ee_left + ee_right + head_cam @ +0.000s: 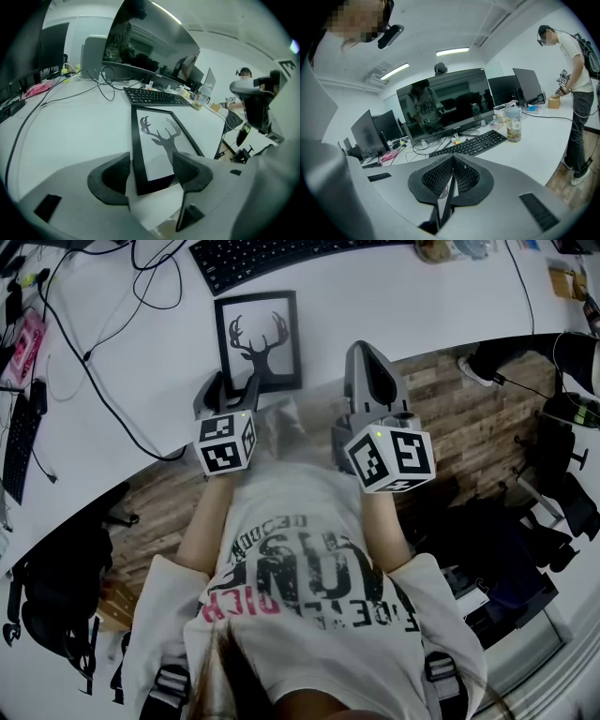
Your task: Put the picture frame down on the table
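Picture frame lies flat on the desk, at twelve o'clock of the wide-spread left claw; right claw closed; seemingly only withdrawal remains.

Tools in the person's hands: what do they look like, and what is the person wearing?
The left tool and right tool are grey plastic shells with black ribbed pads, each bearing a white cube of black square markers. The person wears a short-sleeved white T-shirt with black and pink print.
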